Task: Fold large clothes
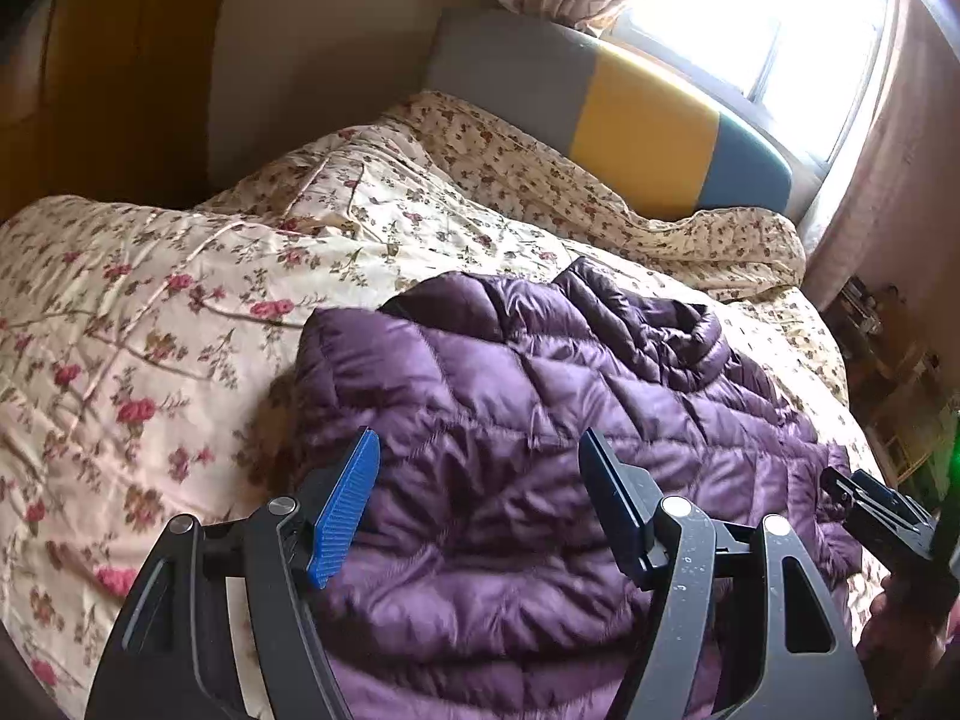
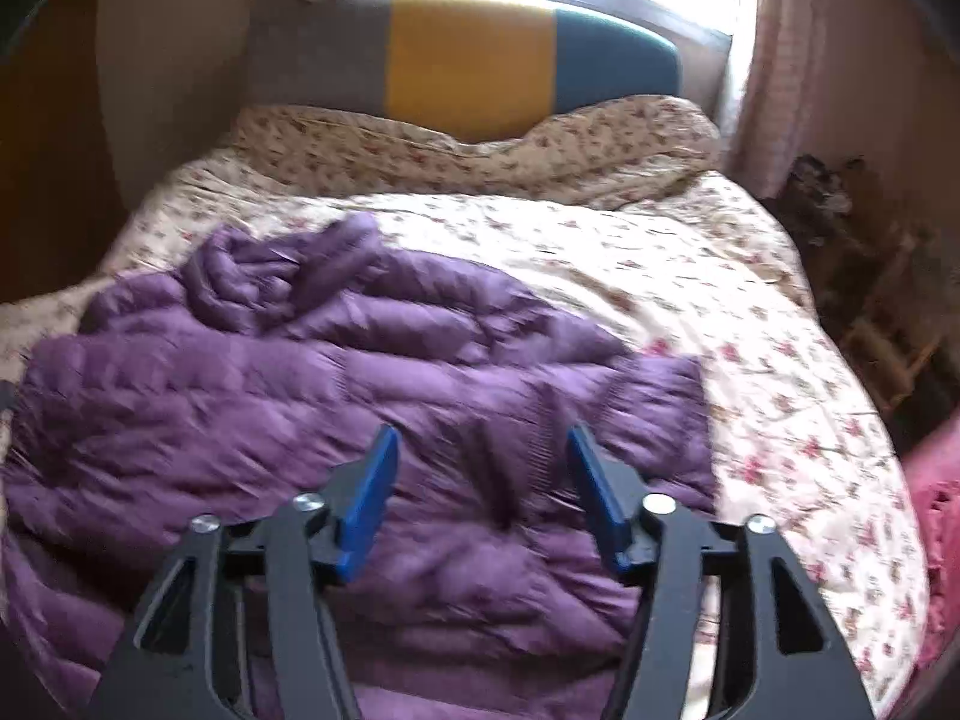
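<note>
A purple quilted down jacket [image 1: 510, 420] lies folded over on the floral bedspread, its collar bunched at the far end [image 2: 288, 276]. My left gripper [image 1: 480, 450] hovers over the jacket's near left part, jaws apart with nothing between the blue pads. My right gripper [image 2: 480, 450] hangs above the jacket's near right part, also open and empty; the cloth lies flat under it. In the left wrist view the right gripper [image 1: 864, 504] shows at the right edge, with a hand below it.
The floral bedspread [image 2: 750, 360] covers the bed; a rolled floral quilt [image 2: 480, 162] lies at the head. A grey, yellow and blue headboard [image 2: 468, 60] stands under the bright window. Cluttered furniture [image 2: 840, 228] stands right of the bed. Something pink [image 2: 936, 510] shows at the right edge.
</note>
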The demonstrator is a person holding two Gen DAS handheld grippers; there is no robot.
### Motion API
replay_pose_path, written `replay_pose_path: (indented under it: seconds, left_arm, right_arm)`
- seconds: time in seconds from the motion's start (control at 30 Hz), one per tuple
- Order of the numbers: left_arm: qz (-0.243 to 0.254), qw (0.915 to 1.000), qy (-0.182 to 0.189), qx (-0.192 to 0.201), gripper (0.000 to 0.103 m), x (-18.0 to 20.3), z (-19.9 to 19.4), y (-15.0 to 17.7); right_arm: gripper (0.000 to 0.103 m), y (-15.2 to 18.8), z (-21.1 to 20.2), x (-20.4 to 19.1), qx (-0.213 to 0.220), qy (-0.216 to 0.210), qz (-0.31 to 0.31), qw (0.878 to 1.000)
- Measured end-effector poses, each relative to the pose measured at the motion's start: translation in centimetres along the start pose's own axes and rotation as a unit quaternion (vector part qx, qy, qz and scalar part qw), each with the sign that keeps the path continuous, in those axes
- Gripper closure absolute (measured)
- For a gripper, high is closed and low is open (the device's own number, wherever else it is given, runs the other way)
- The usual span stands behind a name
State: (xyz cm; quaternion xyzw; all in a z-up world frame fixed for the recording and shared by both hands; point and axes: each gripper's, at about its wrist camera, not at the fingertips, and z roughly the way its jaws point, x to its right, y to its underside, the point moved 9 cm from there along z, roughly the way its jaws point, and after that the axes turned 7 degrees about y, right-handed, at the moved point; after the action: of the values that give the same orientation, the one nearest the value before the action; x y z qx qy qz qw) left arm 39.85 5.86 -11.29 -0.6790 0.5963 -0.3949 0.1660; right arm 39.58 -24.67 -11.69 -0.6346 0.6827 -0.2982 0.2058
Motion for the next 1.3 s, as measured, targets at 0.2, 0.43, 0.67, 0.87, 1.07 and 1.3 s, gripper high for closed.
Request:
replay_pose_path:
  seconds: [0.2,0.43,0.67,0.87,1.07,1.3]
  left_arm:
    - [0.031,0.9986,-0.024,-0.036,0.035,-0.2,3.9,0.0]
    - [0.037,0.9968,-0.033,-0.062,0.035,-2.0,7.2,2.7]
    - [0.042,0.9965,-0.044,-0.058,0.035,-2.1,7.6,2.9]
    - [0.039,0.9958,-0.059,-0.058,0.026,-1.5,5.6,2.3]
    - [0.038,0.9983,-0.040,-0.021,0.025,0.1,0.1,2.9]
    - [0.059,0.9979,-0.021,-0.015,0.025,1.6,-4.0,5.9]
  right_arm:
    - [0.034,0.8,3.9,-2.6,-0.034,-0.008,-0.014,0.999]
    - [0.033,2.6,7.1,-3.7,-0.035,-0.010,-0.048,0.998]
    - [0.033,3.0,7.6,-3.6,-0.026,-0.012,-0.043,0.999]
    - [0.028,2.5,6.7,-3.6,-0.024,0.004,-0.055,0.998]
    - [0.006,2.0,4.2,-2.2,-0.030,-0.002,-0.029,0.999]
    - [0.003,4.8,0.7,-0.4,-0.041,-0.011,-0.053,0.998]
